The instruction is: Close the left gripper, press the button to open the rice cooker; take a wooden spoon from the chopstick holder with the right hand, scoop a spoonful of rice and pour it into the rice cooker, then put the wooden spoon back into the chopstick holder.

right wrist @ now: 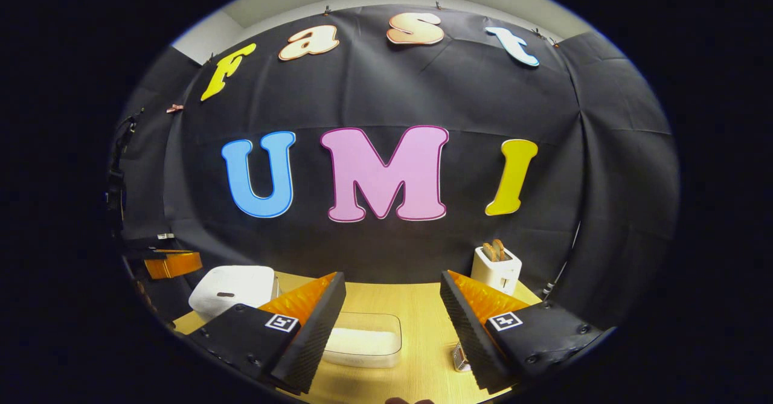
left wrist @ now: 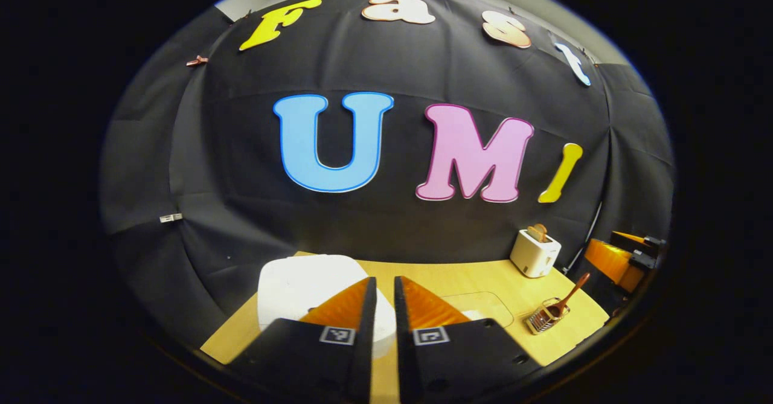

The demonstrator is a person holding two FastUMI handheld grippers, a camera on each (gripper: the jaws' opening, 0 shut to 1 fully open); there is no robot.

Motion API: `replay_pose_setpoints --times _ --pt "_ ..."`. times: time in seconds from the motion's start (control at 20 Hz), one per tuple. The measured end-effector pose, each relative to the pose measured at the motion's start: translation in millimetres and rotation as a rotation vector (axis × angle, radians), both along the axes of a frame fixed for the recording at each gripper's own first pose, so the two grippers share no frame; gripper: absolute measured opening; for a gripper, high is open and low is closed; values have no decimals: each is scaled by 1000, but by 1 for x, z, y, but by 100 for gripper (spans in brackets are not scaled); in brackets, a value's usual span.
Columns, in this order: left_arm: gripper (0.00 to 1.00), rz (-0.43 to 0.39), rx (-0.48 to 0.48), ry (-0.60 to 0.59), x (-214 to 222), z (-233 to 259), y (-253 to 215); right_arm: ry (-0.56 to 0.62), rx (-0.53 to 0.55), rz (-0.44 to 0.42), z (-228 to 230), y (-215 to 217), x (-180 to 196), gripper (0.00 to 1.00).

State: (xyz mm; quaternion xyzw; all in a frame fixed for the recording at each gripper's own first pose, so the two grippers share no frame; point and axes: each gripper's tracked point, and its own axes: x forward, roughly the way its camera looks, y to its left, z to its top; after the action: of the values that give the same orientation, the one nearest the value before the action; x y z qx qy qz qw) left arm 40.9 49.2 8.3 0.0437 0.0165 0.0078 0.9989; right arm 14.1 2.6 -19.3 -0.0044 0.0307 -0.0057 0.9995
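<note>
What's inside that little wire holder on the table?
A wooden spoon stands tilted in the chopstick holder, handle sticking out. Its bowl end is too small to make out.

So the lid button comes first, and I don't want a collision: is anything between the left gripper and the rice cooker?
Nothing visible. The left gripper, fingers nearly together, points straight at the closed rice cooker, with nothing between them.

A staged booth, not a real kitchen: black cloth wall [right wrist: 386, 90] pinned up behind a light wooden table [right wrist: 416, 307]. Set out on it like a kitchen counter: white rice cooker [right wrist: 232, 289], toaster [right wrist: 496, 268] with bread, clear rice box [right wrist: 362, 339], chopstick holder [left wrist: 545, 318] with wooden spoon [left wrist: 572, 295].
</note>
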Motion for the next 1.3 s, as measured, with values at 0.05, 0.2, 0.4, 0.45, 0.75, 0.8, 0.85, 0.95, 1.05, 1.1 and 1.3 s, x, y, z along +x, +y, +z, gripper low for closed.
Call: replay_pose_setpoints --times 0.05,0.2,0.4,0.45,0.75,0.8,0.85,0.95,1.05,1.1,1.3 --pt "8 16 -3 9 7 -4 8 1 -1 -12 0 -4 -1 98" --pt "5 4 -53 99 24 -22 23 15 -1 -49 -3 -14 -6 98" --pt "5 56 -95 239 54 -56 60 21 -18 -99 -2 -25 -16 98" --pt "5 64 -115 273 61 -63 67 14 -23 -112 0 -27 -19 98" --pt "5 66 -149 432 93 -105 90 30 -38 -163 -3 -29 -33 98" --pt "5 63 -161 451 95 -110 91 32 -42 -173 -3 -29 -36 98" --pt "5 65 -169 463 96 -113 94 31 -45 -182 -3 -29 -38 98" --pt "5 58 -179 482 97 -119 95 31 -47 -198 -4 -27 -41 98" --pt "5 49 -174 486 98 -120 94 42 -45 -204 -9 -22 -45 98" --pt "6 52 -174 496 96 -122 95 49 -48 -204 -11 -18 -47 98" --pt "6 73 -175 511 94 -124 95 54 -75 -180 -12 -7 -50 98"
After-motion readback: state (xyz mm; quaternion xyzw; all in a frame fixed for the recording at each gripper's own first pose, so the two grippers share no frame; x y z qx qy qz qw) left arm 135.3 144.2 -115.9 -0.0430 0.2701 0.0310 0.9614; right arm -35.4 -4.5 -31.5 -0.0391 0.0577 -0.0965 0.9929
